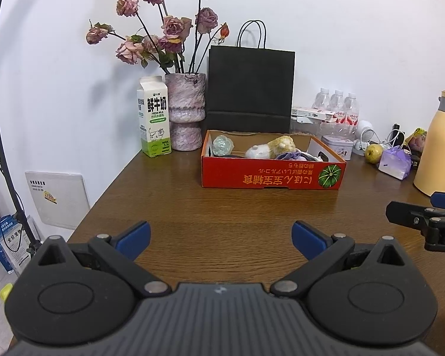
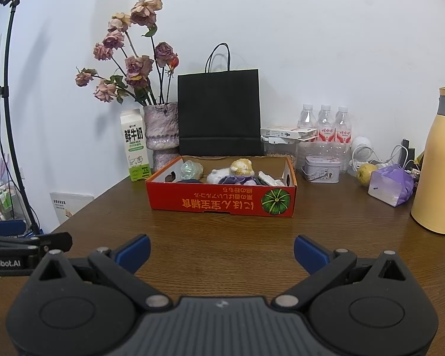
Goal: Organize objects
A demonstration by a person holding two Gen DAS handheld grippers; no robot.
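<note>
In the lower part of the left wrist view the left gripper hangs over the brown wooden table with its blue-padded fingers spread wide and nothing between them; the right gripper fills the bottom of its own view the same way, jaws wide apart and empty above bare wood. Each tool shows at the edge of the other's frame, one at the right margin, one at the left. At mid-frame, well apart from both, sits a shallow red cardboard box printed with a green pumpkin and upside-down yellow lettering on its near wall. Inside it lie a clear glassy ball-like object toward the left end, a white plush toy touching a yellowish plush toy near the centre, and something purple in front of them, half hidden by the wall. Behind the box stands a black paper bag; left of it a pink textured vase of dried roses, with a milk carton just beside it. To the right of the frame are three water bottles, a small tin, a yellow-green pear, a purple-white package and a tall yellow thermos.
</note>
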